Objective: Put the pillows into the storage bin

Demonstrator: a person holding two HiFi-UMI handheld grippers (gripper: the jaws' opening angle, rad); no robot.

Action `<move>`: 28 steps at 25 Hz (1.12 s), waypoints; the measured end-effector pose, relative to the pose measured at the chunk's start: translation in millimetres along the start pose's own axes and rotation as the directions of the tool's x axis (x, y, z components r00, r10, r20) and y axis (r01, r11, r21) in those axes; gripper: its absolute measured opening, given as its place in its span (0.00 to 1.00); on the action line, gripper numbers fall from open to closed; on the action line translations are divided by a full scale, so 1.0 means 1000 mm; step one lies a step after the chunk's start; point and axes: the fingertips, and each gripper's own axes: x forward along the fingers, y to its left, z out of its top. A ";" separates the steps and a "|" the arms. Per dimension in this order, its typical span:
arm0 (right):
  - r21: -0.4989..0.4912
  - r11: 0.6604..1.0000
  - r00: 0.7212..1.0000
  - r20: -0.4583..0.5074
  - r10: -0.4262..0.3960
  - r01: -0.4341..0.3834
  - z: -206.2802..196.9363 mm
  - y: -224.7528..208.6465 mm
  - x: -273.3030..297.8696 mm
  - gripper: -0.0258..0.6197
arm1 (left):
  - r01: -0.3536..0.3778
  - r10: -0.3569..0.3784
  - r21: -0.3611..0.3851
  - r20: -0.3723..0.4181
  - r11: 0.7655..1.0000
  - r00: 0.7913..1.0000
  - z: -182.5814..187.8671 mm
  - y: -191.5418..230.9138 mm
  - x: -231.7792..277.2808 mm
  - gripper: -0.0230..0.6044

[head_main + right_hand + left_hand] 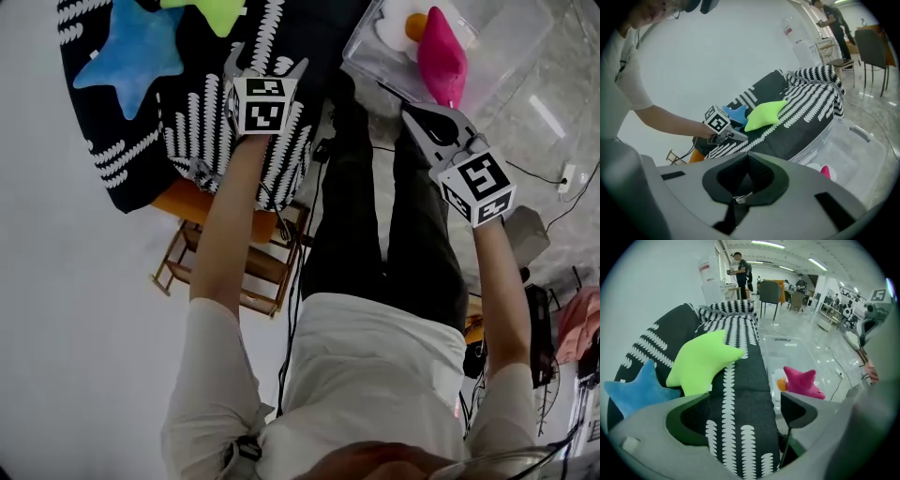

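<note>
A lime-green star pillow [701, 364] and a blue star pillow [637, 390] lie on the black-and-white patterned sofa [740, 380]. My left gripper [743, 418] hovers over the sofa seat just short of the green pillow [217, 11], open, with nothing between its fingers. In the clear storage bin [511, 42] beside the sofa sit a pink star pillow [441, 56] and a white-and-orange egg pillow [398, 23]. My right gripper [412, 112] is just in front of the bin, shut and holding nothing [747, 157].
A wooden rack [253, 272] and an orange block [192, 202] stand under the sofa's near end. Cables [553, 173] run over the glossy floor to the right of the bin. Chairs and people are far across the room [771, 291].
</note>
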 end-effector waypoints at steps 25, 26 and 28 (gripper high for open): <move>0.189 0.977 0.994 0.037 -0.105 0.096 0.025 -0.004 0.111 0.04 | -0.118 0.072 -0.360 -0.140 0.926 0.988 -0.030 0.178 0.123 0.81; 0.191 0.976 0.993 0.036 -0.108 0.100 0.023 -0.004 0.113 0.04 | -0.136 0.091 -0.351 -0.141 0.927 0.986 -0.030 0.182 0.127 0.82; 0.192 0.976 0.993 0.036 -0.113 0.104 0.020 -0.005 0.115 0.04 | -0.175 0.139 -0.305 -0.137 0.936 0.981 -0.027 0.191 0.133 0.84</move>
